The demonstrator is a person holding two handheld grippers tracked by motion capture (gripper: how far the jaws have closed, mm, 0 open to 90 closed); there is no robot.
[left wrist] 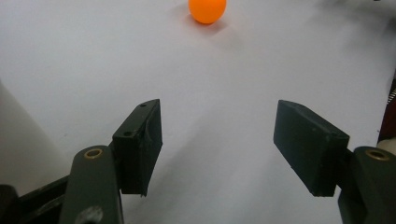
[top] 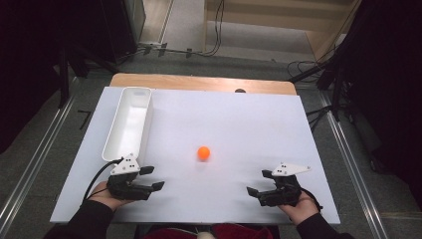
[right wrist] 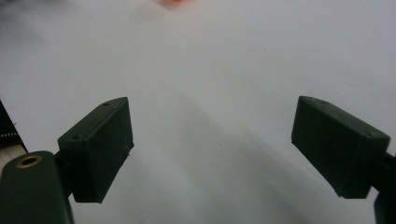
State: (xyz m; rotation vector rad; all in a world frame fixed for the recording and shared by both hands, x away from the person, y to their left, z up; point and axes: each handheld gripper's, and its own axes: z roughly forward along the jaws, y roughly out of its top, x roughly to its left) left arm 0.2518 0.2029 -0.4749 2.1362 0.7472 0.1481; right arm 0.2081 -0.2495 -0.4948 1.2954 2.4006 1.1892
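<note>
Two tools are parked near the front edge of the desk (top: 308,124), and nothing has been grabbed yet. The left tool (top: 155,178) is held in the left hand (top: 102,195) just in front of the near end of the white bin (top: 147,119), jaws spread apart with nothing between them; bare white surface is seen between the pads in the left gripper view. The right tool (top: 259,182) is held in the right hand (top: 301,209) over on the other side, jaws also gaping wide and empty, same story in the right gripper view.

The orange ball (top: 203,153) is sat on the desk roughly midway between the two tools and a bit further back, well apart from both, and off to the right of the bin. In the left gripper view the ball (left wrist: 207,9) is seen right at the top, slightly left of the line between the jaws, so that tool is already pointed roughly at it.

Best guess: it's the very start of a pick-and-drop, with the reach not yet begun. For the next move, one tool would need to be pushed forward and lowered until the ball sits between the pads, then closed gently, since a round light ball is easily knocked rolling if it's clipped by one jaw first. After that a lift over to the bin would be expected.
</note>
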